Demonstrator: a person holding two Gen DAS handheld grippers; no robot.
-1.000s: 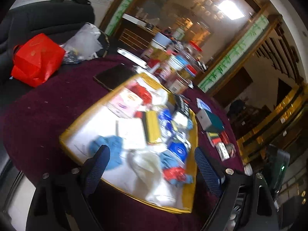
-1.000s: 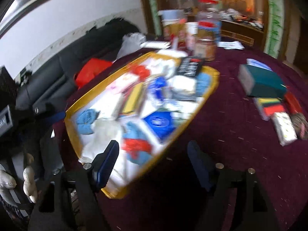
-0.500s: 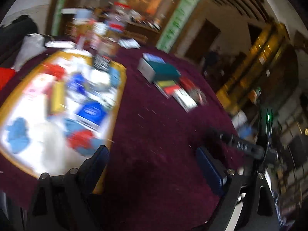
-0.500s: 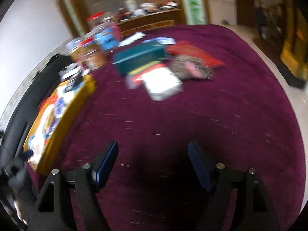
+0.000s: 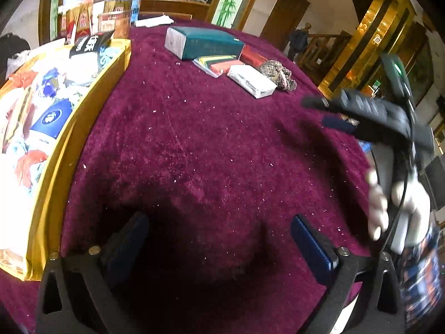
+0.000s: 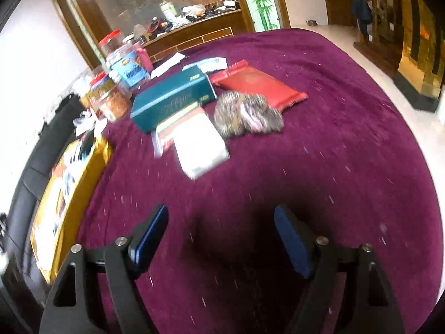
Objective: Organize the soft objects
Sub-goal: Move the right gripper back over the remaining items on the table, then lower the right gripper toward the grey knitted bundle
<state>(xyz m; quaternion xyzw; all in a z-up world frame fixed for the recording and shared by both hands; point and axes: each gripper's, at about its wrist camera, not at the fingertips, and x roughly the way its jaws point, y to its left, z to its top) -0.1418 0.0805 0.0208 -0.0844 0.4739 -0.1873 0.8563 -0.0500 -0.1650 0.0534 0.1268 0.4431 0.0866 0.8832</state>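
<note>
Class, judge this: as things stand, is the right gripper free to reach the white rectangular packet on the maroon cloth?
Probably yes. The right gripper is open, and only bare maroon cloth lies between it and the white rectangular packet straight ahead.

Plush maroon velvet tablecloth (image 6: 319, 144); glossy red packet (image 6: 258, 83); knitted mottled bundle (image 6: 247, 114).

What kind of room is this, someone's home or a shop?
Probably a lived-in home, perhaps its dining or living area: a big table under a purple cloth, food jars at its far edge, a glass-fronted wooden cabinet and a wooden staircase beyond.
</note>
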